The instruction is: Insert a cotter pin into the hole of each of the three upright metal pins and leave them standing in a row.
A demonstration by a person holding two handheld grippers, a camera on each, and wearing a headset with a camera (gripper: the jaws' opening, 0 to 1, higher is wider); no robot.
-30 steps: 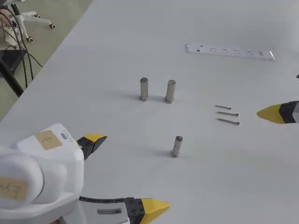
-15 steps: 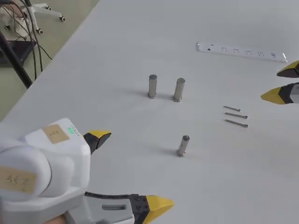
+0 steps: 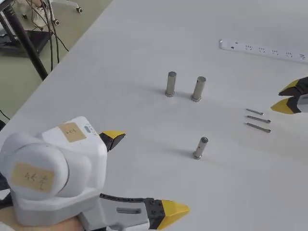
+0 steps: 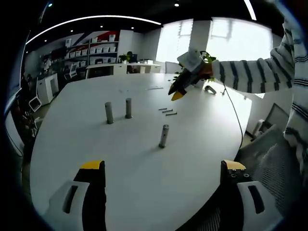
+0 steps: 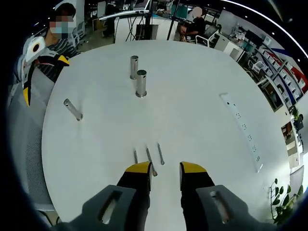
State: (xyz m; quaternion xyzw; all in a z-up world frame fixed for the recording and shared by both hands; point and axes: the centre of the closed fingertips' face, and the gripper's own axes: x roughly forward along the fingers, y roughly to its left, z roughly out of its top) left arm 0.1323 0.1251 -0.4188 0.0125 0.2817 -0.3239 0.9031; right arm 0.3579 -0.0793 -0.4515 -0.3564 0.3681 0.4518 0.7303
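Three steel pins stand on the white table: two side by side (image 3: 171, 84) (image 3: 198, 89) and a third (image 3: 200, 147) alone, nearer me and leaning in this view. Three thin cotter pins (image 3: 258, 119) lie flat to their right. My right gripper (image 3: 287, 96) hovers just right of the cotter pins; in the right gripper view its fingertips (image 5: 166, 169) sit slightly apart just short of the cotter pins (image 5: 150, 161), with nothing between them. My left gripper (image 3: 144, 175) hangs wide open at the near left, well short of the lone pin (image 4: 164, 135).
A white power strip (image 3: 262, 49) lies at the table's far right. The table's left edge (image 3: 72, 72) drops to the floor, where cables and chair legs (image 3: 29, 29) stand. The person's striped sleeve (image 4: 250, 74) reaches across in the left gripper view.
The head camera has swung left, so everything has drifted right. My right gripper has come closer to the cotter pins. The left gripper stays open in much the same place.
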